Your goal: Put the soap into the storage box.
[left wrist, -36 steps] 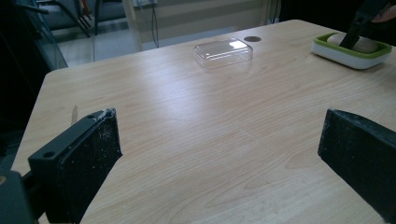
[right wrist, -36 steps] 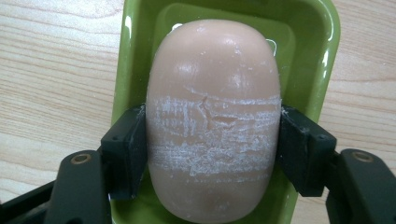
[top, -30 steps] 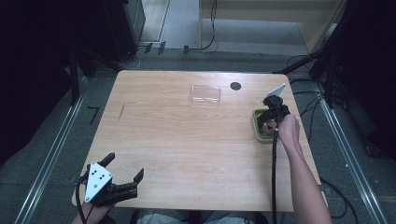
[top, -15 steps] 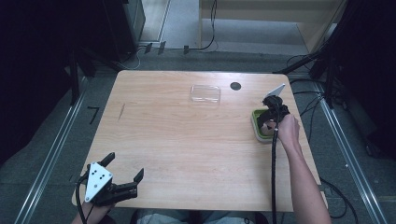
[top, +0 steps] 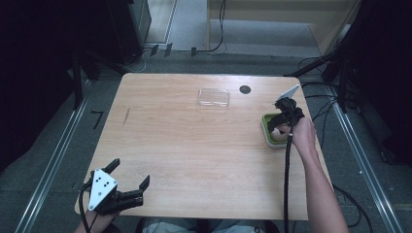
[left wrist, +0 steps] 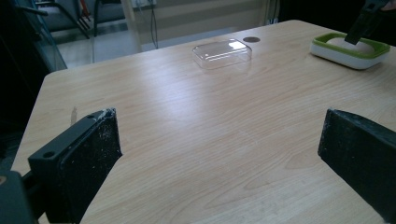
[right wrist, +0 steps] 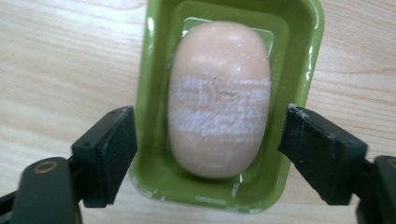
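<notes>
The right gripper (top: 281,118) hangs over the green soap dish (right wrist: 154,70) near the right edge of the desk (top: 194,155), pointing straight down at the bar of soap (right wrist: 219,98) lying in it. Its fingers (right wrist: 109,149) have just been opening and now stand on either side of the soap, clear of it, with nothing gripped. The step in hand looks like releasing the soap into the dish, or else lining up to take it. A clear lid (top: 213,97) lies near the far edge, apart from the dish. The left gripper (top: 127,183) rests at the near left corner, fingers (left wrist: 79,158) spread wide and empty. The next move likely calls for lifting the right gripper straight up, then fetching the lid.
</notes>
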`<state>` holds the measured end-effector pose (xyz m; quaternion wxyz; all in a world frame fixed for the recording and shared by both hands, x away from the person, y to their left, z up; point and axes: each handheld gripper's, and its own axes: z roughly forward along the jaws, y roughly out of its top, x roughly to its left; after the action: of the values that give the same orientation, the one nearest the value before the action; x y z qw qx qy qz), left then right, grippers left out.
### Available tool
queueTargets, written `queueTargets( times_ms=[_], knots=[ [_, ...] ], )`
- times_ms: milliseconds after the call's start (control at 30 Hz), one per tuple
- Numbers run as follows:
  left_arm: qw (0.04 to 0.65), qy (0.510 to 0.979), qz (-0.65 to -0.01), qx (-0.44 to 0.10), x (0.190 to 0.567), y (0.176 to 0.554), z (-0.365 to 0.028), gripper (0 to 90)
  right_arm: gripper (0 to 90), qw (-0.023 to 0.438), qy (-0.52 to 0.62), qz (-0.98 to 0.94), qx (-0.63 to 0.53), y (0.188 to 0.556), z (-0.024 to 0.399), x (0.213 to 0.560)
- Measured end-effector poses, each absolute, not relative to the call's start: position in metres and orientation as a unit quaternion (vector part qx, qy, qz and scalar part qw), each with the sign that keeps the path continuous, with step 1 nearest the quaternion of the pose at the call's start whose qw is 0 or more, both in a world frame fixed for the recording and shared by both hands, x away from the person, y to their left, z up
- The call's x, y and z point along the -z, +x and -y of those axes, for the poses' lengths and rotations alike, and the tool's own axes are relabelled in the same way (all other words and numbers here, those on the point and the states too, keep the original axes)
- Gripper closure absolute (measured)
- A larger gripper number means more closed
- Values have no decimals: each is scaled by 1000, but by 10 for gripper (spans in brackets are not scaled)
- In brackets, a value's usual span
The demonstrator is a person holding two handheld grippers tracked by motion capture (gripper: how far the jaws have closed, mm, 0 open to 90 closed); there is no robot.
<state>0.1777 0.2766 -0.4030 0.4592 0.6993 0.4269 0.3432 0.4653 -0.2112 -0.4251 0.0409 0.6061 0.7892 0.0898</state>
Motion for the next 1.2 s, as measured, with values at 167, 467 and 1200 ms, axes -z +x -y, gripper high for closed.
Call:
queueTargets(
  times_ms=[167, 467, 1200],
  knots=[
    [458, 701, -425, -343, 403, 178, -276, 0, 115, 31, 585, -805, -92, 457, 205, 417],
    [458, 702, -424, -343, 403, 178, -275, 0, 55, 17, 549, -832, -84, 439, 187, 409],
    [457, 702, -424, -343, 403, 177, -276, 0, 54, -4, 455, -888, -71, 382, 144, 414]
  ],
)
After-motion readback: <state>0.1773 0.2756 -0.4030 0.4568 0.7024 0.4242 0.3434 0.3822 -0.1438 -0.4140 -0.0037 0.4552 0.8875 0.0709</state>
